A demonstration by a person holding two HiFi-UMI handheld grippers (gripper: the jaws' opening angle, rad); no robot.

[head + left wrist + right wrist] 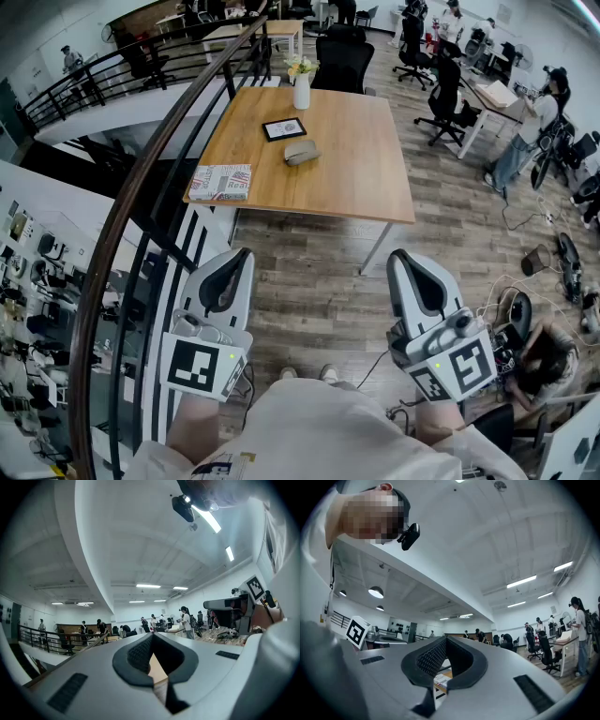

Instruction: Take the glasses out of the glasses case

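Note:
The grey-brown glasses case (pixel 302 151) lies closed on the wooden table (pixel 366 178), far ahead of both grippers. My left gripper (pixel 233 262) and right gripper (pixel 410 264) are held close to my body over the floor, well short of the table. Both are shut with nothing between the jaws. In the left gripper view the left gripper (pixel 153 640) points level toward the table. In the right gripper view the right gripper (pixel 445 642) is tilted slightly upward. The glasses themselves are not visible.
On the table stand a white vase with flowers (pixel 301 88), a small dark framed picture (pixel 283 128) and a magazine (pixel 221 182) at its left front corner. A curved railing (pixel 141 197) runs along the left. Office chairs (pixel 343 58), people and floor cables (pixel 525 300) are to the right.

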